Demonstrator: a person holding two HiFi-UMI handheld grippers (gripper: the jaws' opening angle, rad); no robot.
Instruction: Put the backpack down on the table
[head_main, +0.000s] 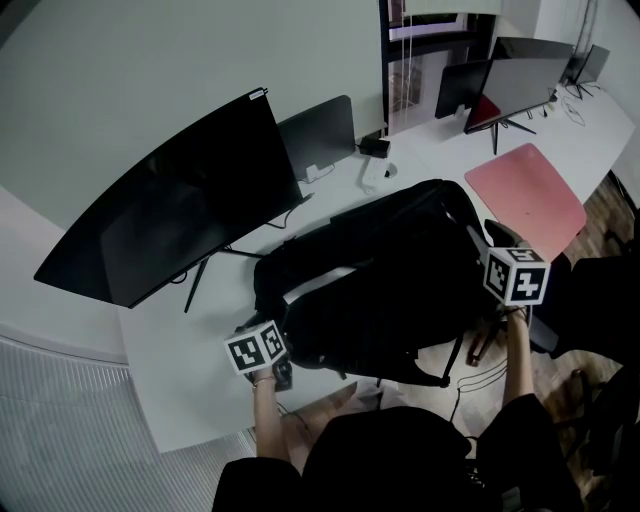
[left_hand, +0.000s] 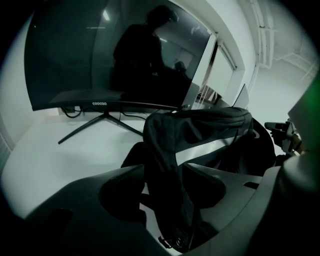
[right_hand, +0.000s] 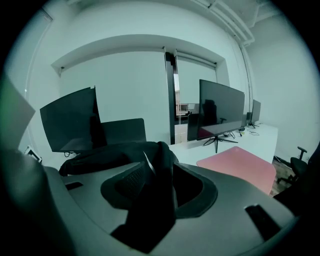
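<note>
The black backpack (head_main: 380, 280) lies on the white table (head_main: 180, 390), close to its front edge. At the bag's left end, my left gripper (head_main: 285, 350) has its jaws standing wide, and a black strap (left_hand: 167, 150) runs loosely between them with table showing beside it. My right gripper (head_main: 492, 245) is at the bag's right end, and another black strap (right_hand: 155, 200) hangs through its wide jaws with a gap on one side. In the gripper views, the left gripper (left_hand: 164, 167) and right gripper (right_hand: 159, 167) both look along the bag (left_hand: 215, 135).
A large curved monitor (head_main: 170, 210) stands right behind the bag's left end, with a smaller screen (head_main: 320, 130) beside it. A pink mat (head_main: 525, 195) lies on the table to the right, with more monitors (head_main: 520, 80) beyond. A dark chair (head_main: 590, 290) stands at the right edge.
</note>
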